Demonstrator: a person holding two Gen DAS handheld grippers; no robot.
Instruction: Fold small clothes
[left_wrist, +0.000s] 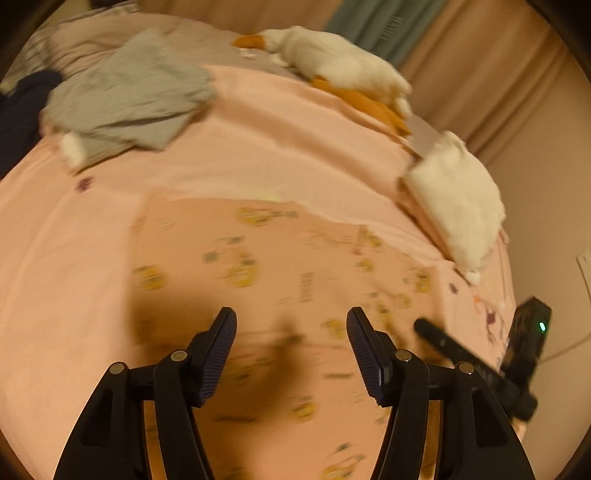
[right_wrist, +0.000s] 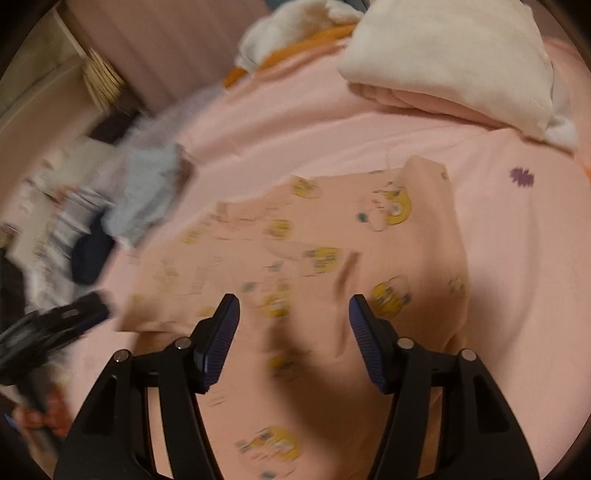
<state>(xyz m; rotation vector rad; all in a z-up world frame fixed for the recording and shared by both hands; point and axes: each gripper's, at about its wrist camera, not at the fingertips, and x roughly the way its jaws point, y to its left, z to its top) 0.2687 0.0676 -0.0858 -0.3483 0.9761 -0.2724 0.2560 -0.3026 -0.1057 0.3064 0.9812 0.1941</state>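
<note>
A peach garment with yellow cartoon prints (left_wrist: 266, 280) lies spread flat on the pink bed sheet (left_wrist: 74, 236); it also shows in the right wrist view (right_wrist: 332, 243). My left gripper (left_wrist: 291, 321) is open and empty just above the garment. My right gripper (right_wrist: 294, 308) is open and empty above the same garment. The right gripper shows at the right edge of the left wrist view (left_wrist: 480, 362). The left gripper shows blurred at the left edge of the right wrist view (right_wrist: 55, 325).
A crumpled grey-blue garment (left_wrist: 129, 92) and dark clothes (left_wrist: 22, 110) lie at the back left. A white plush duck (left_wrist: 332, 62) and folded white and pink clothes (left_wrist: 458, 199) lie at the right bed edge. Curtains (left_wrist: 480, 55) hang behind.
</note>
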